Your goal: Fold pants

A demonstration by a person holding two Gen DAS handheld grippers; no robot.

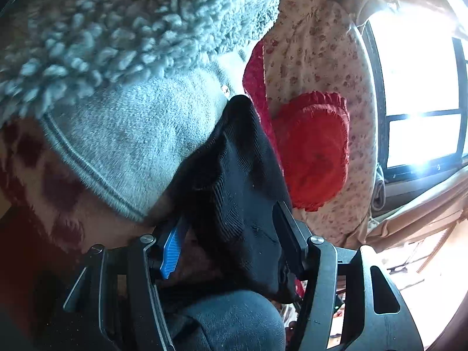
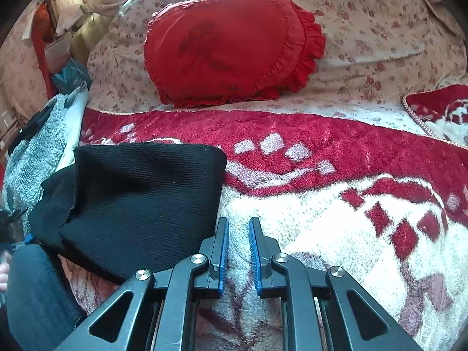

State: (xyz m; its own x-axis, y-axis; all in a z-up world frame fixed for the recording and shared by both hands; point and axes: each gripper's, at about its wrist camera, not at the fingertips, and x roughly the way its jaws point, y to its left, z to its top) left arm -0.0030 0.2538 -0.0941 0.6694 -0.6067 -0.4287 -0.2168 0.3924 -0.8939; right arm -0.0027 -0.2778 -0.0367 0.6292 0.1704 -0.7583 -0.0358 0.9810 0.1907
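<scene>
Lying folded on the bed, the black pants (image 2: 137,201) sit left of the right claw (image 2: 238,251).

From the left wrist view, the left claw (image 1: 231,245) has its fingers spread wide, with a bunched fold of the pants rising between them; whether they press the cloth I cannot tell. A grey fleece garment (image 1: 125,87) lies to its left, a red ruffled pillow (image 1: 313,152) to its right. From the right wrist view, the right claw's blue-padded fingers (image 2: 223,251) stand slightly apart, holding nothing, over the red-and-white blanket (image 2: 336,219), just beside the pants' right edge.
</scene>
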